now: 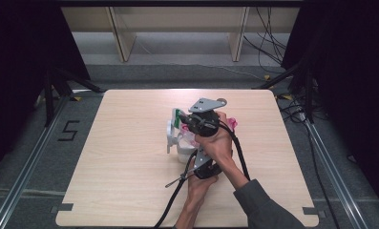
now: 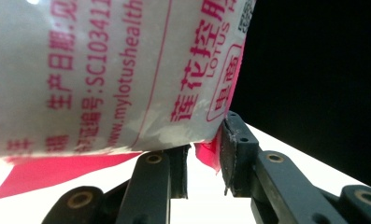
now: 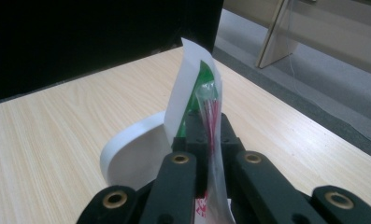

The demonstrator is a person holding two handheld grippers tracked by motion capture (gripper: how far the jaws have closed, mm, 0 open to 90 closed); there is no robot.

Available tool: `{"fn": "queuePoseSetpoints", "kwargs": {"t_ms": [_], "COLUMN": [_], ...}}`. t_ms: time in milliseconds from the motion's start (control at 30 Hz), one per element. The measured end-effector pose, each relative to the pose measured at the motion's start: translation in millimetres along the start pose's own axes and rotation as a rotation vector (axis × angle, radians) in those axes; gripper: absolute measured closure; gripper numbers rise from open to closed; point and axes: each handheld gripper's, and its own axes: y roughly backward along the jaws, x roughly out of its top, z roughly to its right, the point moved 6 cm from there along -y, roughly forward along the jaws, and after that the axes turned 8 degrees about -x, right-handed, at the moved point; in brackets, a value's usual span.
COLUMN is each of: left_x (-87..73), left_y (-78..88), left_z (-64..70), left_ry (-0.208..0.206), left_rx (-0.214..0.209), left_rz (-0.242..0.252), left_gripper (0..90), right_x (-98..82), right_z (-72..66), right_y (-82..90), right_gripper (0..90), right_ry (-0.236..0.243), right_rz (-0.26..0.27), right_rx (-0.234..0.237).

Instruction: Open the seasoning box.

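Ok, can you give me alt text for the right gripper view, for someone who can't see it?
The right gripper, seen along its own black fingers, is shut on the top edge of a thin plastic packet with white, green and red printing, held upright. Behind it a white bowl sits on a light wooden table, with dark curtain and grey floor beyond.

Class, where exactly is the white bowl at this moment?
In the high view the white bowl sits mid-table, just left of the person's crossed hands, below the raised packet pinched by the right gripper.

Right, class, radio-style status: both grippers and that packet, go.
Left gripper shut on packet's pink bottom edge. Right gripper shut on its top edge. Packet held above white bowl. Nothing blocking.
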Motion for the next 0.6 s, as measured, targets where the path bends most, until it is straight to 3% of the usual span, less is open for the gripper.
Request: {"fn": "queuePoseSetpoints", "kwargs": {"t_ms": [33, 67, 100, 167, 200, 333, 433, 533, 600], "left_x": [2.7, 3.2, 0.8, 1.0, 0.1, 0.9, 1.0, 0.7, 1.1], "left_y": [-4.0, -4.0, 0.1, -1.3, 0.1, 0.1, -1.6, 0.1, -1.9], "left_z": [5.5, 5.6, 0.2, 0.2, -0.2, 0.0, 1.4, 0.0, 1.1], "left_ry": [0.056, 0.058, 0.005, 0.004, 0.000, 0.003, 0.010, 0.002, 0.008], "left_rx": [-0.025, -0.021, 0.002, -0.008, 0.000, 0.003, -0.015, 0.004, -0.015], "left_rz": [0.061, 0.064, 0.004, 0.019, -0.002, 0.002, 0.023, 0.001, 0.026], "left_gripper": [73.5, 73.5, 73.5, 73.5, 73.5, 73.5, 73.6, 73.5, 73.5], "right_x": [0.0, 0.3, 0.5, 1.2, 0.4, 1.3, 1.8, 0.5, 1.5], "right_z": [-0.1, 0.0, 0.2, 0.0, -0.1, 0.6, 1.6, 0.4, 1.4], "right_y": [-0.2, -0.3, 0.6, -0.1, -0.1, -0.2, -0.4, 0.9, -0.2], "right_gripper": [88.8, 88.8, 88.8, 88.9, 88.8, 88.9, 88.9, 88.9, 88.9], "right_ry": [0.002, 0.002, -0.014, -0.013, -0.009, -0.011, 0.001, -0.010, 0.003], "right_rz": [-0.001, 0.001, -0.001, 0.011, 0.000, 0.007, 0.017, -0.001, 0.019], "right_rx": [-0.001, 0.002, 0.000, -0.005, 0.001, -0.007, -0.007, -0.002, -0.007]}}
